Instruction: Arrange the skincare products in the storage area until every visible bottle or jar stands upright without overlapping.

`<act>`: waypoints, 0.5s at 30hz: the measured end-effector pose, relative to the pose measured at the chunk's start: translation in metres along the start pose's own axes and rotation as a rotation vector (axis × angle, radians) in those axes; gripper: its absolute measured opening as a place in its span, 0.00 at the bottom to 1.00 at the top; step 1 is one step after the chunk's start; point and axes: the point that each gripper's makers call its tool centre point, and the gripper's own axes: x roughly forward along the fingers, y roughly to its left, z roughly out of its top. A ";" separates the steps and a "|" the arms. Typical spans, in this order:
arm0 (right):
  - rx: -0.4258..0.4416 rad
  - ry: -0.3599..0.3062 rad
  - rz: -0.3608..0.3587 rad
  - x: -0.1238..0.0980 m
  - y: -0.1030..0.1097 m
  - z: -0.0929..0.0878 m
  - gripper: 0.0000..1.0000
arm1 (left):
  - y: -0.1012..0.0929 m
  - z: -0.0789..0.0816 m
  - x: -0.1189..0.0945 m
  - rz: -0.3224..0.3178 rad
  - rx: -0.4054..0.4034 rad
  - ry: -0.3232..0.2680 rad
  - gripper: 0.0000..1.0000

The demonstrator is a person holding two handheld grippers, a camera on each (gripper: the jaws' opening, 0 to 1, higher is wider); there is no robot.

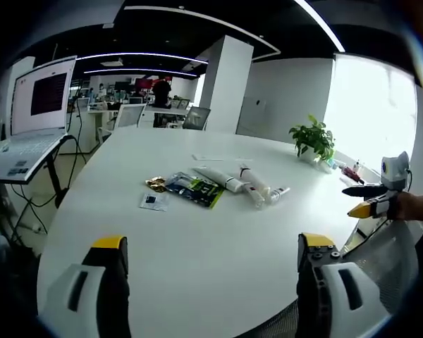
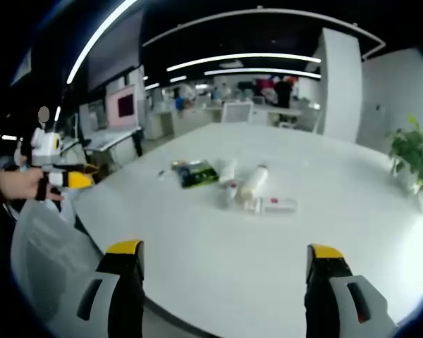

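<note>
Glossy white oval table; soft white tubes lying flat; tongs agape.

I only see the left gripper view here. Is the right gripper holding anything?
Observer: No. In the right gripper view, the right gripper is open, with only bare table beyond its jaws.
Operator: What lies nearest it?
Observer: A flat white packet with a red label, lying beside the white bottles.
Operator: And my left gripper from outside?
Observer: A hand holds the left gripper off the table's edge, near a mesh chair back.
</note>
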 end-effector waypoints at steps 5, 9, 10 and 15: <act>-0.006 0.005 0.004 0.001 0.001 0.000 0.99 | 0.000 0.001 0.000 0.004 0.008 0.001 0.93; 0.027 0.006 0.015 0.002 0.000 0.001 0.98 | 0.000 0.002 0.001 0.003 0.021 0.003 0.92; 0.043 0.007 0.014 0.002 -0.002 0.001 0.97 | 0.000 0.002 0.001 0.000 0.018 0.004 0.91; 0.071 0.004 0.009 0.002 -0.004 0.001 0.97 | -0.001 0.002 0.003 -0.005 0.019 0.009 0.90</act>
